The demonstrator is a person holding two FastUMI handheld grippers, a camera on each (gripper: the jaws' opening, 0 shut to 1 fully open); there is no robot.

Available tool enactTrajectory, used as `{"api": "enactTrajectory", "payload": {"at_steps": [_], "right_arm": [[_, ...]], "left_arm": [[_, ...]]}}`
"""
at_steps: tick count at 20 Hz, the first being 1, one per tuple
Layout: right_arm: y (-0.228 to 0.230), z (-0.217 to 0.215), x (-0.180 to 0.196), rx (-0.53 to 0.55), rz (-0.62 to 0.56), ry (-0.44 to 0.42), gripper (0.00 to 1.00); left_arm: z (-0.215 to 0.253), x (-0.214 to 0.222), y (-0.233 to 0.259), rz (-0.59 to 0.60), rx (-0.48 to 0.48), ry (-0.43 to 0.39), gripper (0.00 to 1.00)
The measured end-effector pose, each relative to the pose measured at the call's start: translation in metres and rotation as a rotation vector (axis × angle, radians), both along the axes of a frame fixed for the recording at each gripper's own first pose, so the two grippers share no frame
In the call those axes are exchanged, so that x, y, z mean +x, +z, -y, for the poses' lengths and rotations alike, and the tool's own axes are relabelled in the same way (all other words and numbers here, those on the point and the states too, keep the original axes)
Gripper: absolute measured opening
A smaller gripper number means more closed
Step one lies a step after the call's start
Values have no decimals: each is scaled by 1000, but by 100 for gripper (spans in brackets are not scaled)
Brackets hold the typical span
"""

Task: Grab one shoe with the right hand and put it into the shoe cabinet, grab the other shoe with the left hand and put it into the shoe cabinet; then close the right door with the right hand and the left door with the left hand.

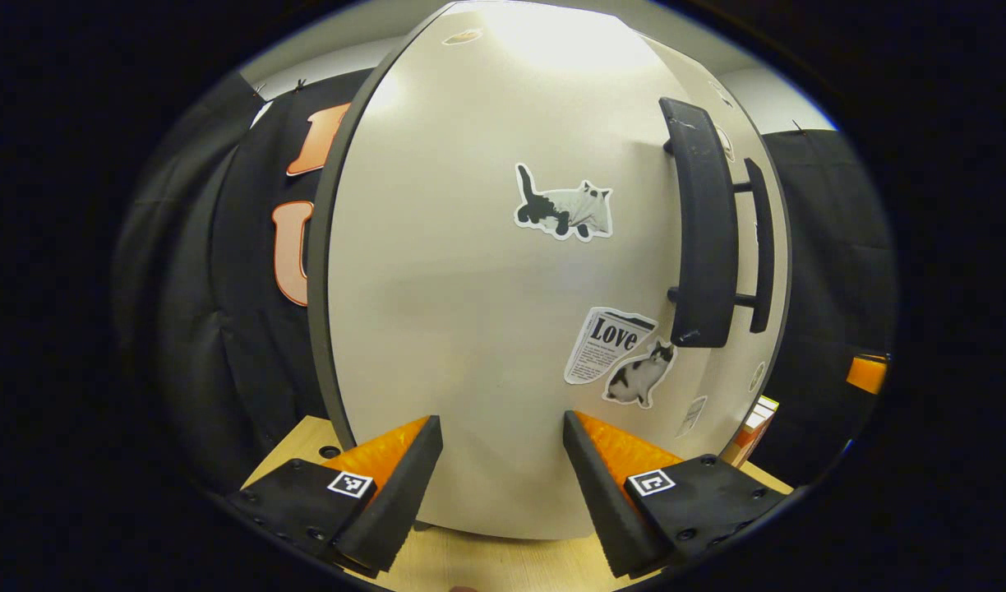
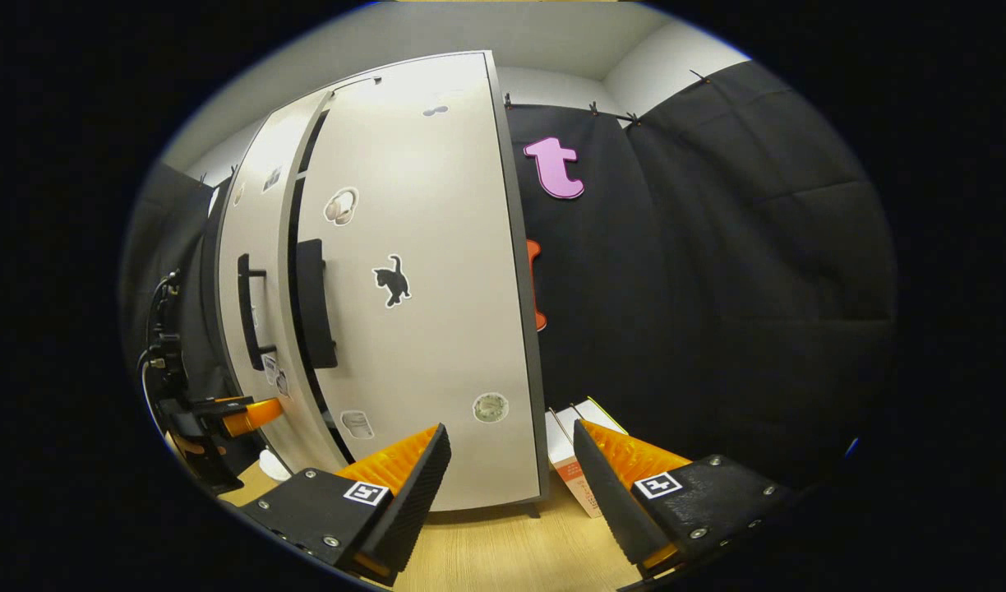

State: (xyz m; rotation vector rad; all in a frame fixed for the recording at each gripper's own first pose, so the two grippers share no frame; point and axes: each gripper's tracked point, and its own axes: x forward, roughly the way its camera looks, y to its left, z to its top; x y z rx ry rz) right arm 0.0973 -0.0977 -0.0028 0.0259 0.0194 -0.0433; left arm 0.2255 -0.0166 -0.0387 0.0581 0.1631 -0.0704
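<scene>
Facing you, the cabinet [image 2: 404, 329] stands upright, long axis vertical, both doors nearly closed, with a thin gap between them. Your left gripper [image 1: 503, 469] is spread wide near the left door [image 1: 486, 288]; your right gripper [image 2: 511, 477] is released, wood tabletop [image 2: 511, 551] below.

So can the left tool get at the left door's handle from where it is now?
Probably yes. The left tool is open, facing the left door, and nothing stands between it and the handle, up and to its right.
</scene>
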Motion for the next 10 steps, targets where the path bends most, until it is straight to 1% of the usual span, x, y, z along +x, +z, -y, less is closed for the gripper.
{"api": "enactTrajectory", "payload": {"at_steps": [4, 7, 10], "right_arm": [[24, -5, 6, -3, 22, 12, 93], [47, -11, 3, -8, 45, 27, 93], [69, -11, 0, -29, 43, 25, 93]], "left_arm": [[1, 3, 2, -23, 5, 18, 97], [-11, -7, 16, -30, 9, 38, 97], [-41, -30, 56, -14, 35, 85, 97]]}}
